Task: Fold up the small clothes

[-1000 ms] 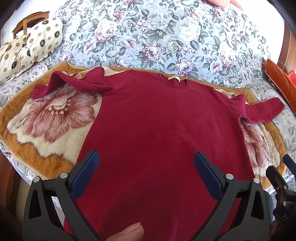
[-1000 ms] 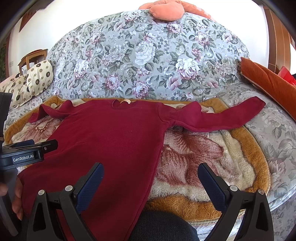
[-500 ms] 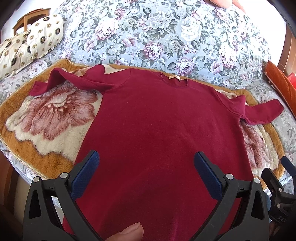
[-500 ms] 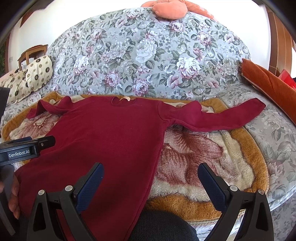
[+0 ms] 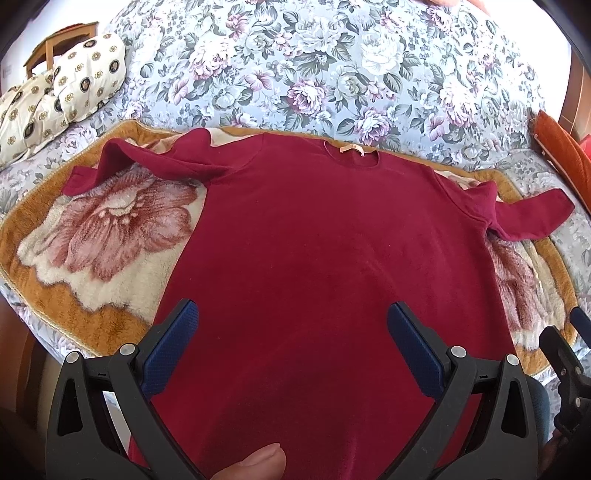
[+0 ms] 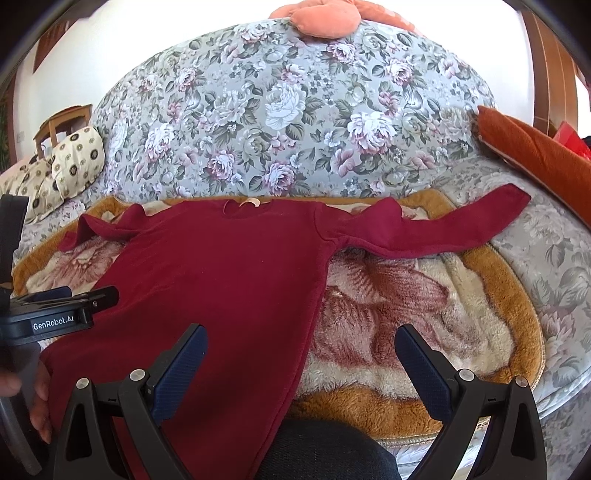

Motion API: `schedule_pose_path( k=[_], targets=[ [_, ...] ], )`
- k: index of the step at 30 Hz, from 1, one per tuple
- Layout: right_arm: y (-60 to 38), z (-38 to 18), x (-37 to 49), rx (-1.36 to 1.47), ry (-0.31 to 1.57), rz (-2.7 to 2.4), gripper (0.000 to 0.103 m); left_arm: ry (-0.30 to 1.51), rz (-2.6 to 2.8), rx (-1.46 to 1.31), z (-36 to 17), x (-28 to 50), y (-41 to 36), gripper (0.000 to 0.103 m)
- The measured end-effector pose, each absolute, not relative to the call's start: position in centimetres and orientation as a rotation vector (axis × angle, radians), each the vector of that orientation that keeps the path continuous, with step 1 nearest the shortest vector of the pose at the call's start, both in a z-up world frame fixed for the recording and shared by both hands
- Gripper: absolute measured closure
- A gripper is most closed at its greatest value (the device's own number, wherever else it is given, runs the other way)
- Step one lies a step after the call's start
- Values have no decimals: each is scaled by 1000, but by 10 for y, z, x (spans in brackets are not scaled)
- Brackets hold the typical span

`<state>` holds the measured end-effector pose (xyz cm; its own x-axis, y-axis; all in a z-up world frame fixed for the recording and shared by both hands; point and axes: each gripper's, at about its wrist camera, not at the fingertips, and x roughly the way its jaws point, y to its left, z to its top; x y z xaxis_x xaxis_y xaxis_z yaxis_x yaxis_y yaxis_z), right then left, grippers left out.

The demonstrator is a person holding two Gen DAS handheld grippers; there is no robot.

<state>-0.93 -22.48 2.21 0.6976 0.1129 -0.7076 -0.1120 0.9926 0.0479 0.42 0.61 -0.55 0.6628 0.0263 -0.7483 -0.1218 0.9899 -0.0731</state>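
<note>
Soft, limp red sweater point(image 5: 325, 266) spread flat across blanket point(image 5: 99, 236); sleeve cuffs likeliest holds; left gripper point(image 5: 291, 339) and right gripper point(image 6: 301, 354) wide apart, empty.

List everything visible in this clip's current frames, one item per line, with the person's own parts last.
sweater: 1, dark red, spread flat on the blanket, sleeves out
blanket: 1, tan with pink flower, on the sofa seat
sofa: 1, grey floral, behind and under the blanket
patterned cushions: 2, cream with dark dots, far left
orange cushion: 1, right end
peach pillow: 1, atop the sofa back
wooden chair: 1, brown, far left
left tool: 1, black, blue pads, open over the hem
right tool: 1, same, open over the sweater's right edge
</note>
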Motion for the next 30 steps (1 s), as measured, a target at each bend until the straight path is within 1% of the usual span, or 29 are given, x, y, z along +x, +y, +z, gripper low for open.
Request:
schedule_pose_path(
  k=[12, 21, 30],
  targets=[
    [-226, 26, -11, -8, 786, 136, 2, 880, 72, -156, -5, 12, 7, 1],
    [-246, 27, -7, 143, 801, 145, 2, 859, 27, -248, -3, 5, 18, 1],
    [-255, 14, 5, 171, 872, 131, 2, 880, -42, -352, -8, 8, 32, 1]
  ],
)
